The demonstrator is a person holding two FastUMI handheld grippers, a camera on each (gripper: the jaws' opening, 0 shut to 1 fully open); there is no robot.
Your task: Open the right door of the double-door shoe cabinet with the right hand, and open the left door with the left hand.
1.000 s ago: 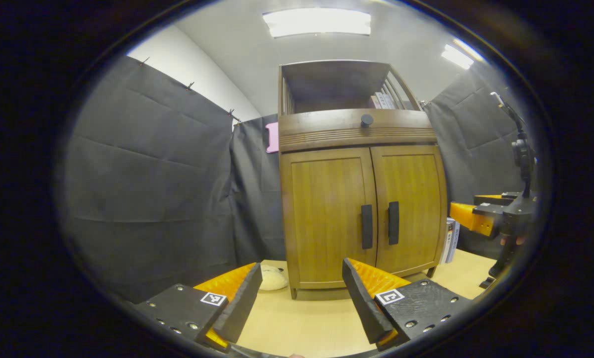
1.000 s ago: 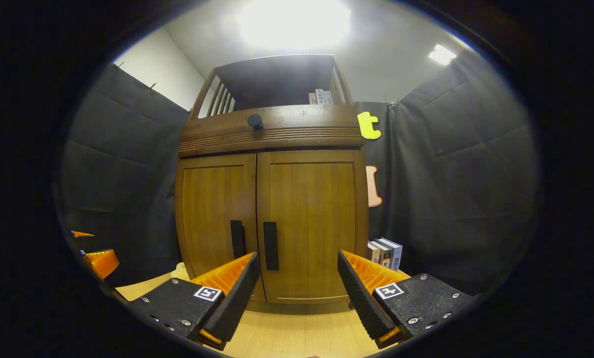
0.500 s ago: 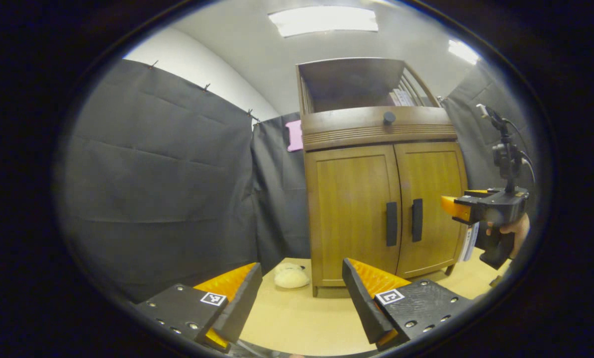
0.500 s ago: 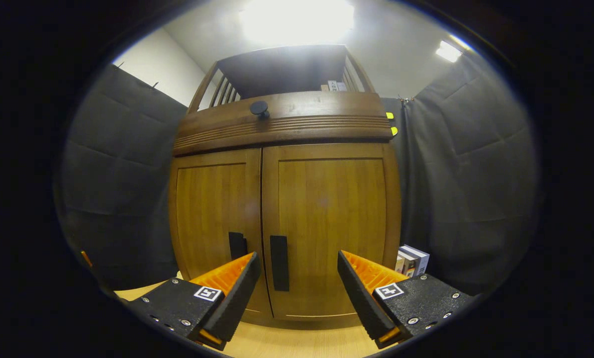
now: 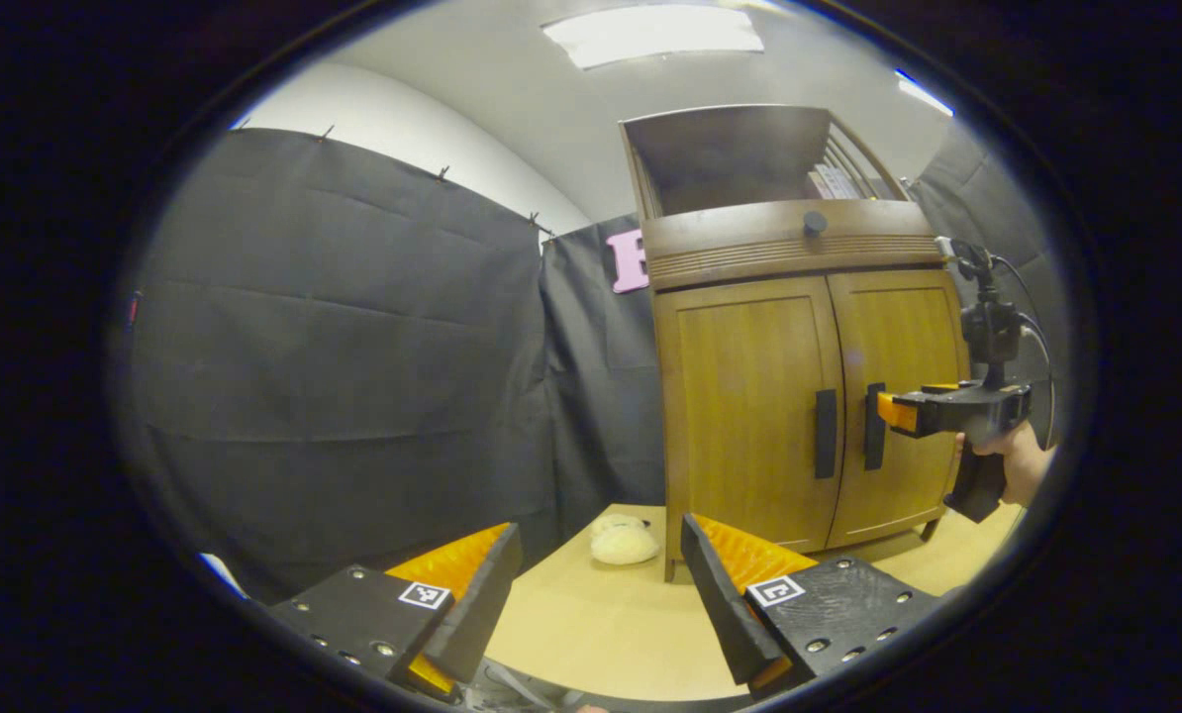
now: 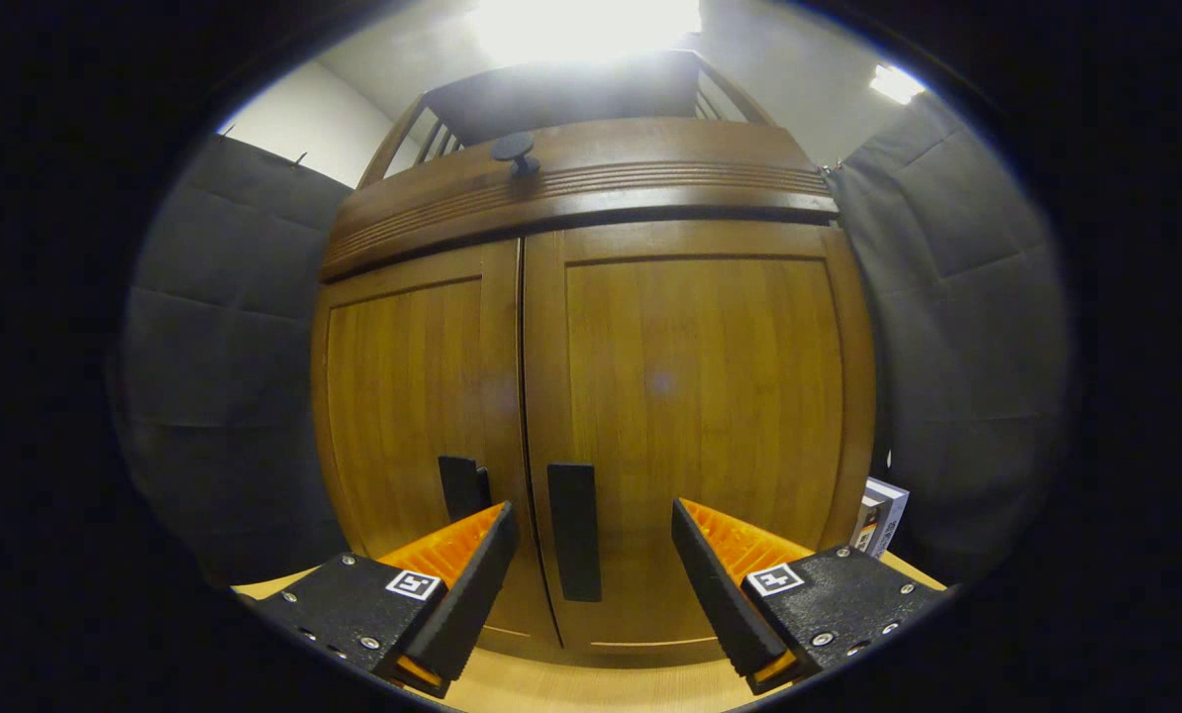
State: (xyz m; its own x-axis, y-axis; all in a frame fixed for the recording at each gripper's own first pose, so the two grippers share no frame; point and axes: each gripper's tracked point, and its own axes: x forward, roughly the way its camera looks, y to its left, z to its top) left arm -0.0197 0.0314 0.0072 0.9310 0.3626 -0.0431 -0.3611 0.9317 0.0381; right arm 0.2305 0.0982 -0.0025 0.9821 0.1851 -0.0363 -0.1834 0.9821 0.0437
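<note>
While both doors of the shoe cabinet [image 6: 591, 396] stand closed on the pale counter [image 5: 601, 624], the right gripper [image 6: 591, 584] hangs close before the right door [image 6: 700, 416] with its fingers spread wide, the black right handle [image 6: 574, 532] standing between them and touching neither. The left handle [image 6: 462, 487] peeks above the left finger, on the left door [image 6: 408, 396]. No writing can be read; the fingers carry small square black-and-white markers, and the spines of books [image 6: 878, 515] beside the cabinet's right foot are too small to tell. The left gripper view, from farther back and to the left, gives the whole cabinet [image 5: 799, 366], the right gripper [image 5: 898, 411] held by a hand [image 5: 1017, 460] just at the right handle [image 5: 874, 426], the left handle [image 5: 825, 433] free, and a cream fluffy thing [image 5: 626, 543] lying on the counter near the cabinet's left foot. The left gripper [image 5: 596, 594] is also spread open, holding nothing, well apart from the cabinet with bare counter ahead.
</note>
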